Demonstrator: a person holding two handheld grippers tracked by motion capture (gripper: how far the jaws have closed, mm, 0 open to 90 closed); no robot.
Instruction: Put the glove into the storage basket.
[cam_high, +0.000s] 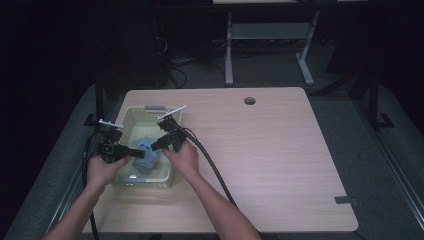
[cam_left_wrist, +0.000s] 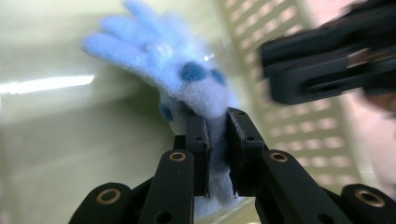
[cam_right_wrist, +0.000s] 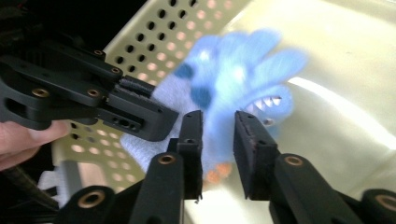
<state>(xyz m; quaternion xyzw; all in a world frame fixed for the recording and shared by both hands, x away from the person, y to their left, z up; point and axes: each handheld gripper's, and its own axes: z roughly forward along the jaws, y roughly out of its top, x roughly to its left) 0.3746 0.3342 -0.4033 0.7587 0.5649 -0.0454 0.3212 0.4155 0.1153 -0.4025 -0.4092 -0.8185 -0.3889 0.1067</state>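
Left gripper clenched on my blue plush toy, keeping it above the basket floor; right gripper released, plush between its jaws for regrasp.

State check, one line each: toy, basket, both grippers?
Blue plush toy: inside the basket, pinched at one end.
Basket: upright on the table, holding the toy.
Left gripper: shut on the toy.
Right gripper: jaws parted around the toy, no pad contact visible.

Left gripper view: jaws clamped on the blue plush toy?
Yes, the left gripper has its two black pads pressed onto the pale fuzzy fabric of the blue plush toy, inside the perforated basket.
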